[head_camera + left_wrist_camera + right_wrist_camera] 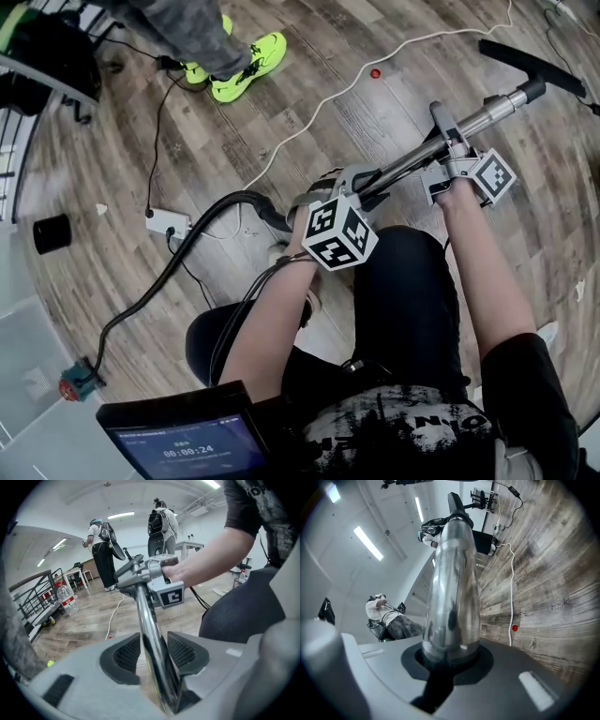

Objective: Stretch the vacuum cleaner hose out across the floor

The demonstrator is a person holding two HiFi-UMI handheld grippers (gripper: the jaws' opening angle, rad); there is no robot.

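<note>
Vac hose (220,202) trailed from the metal wand (473,122) down onto the wood floor (94,159) at my left, while my right hand-held gripper (451,660) was clamped on that wand & my left hand-held gripper (152,648) had its jaws apart w/ wand btwn them, pads not pressing.

Head view: from above the person's lap, steeply down onto the grey-brown wood-plank floor (394,103). Left gripper view: very close, sighting along the shiny metal vacuum tube (152,639) into the room. Right gripper view: rolled sideways, close on the same tube (452,588); its thin white cable (512,583) also shows from the head.
</note>
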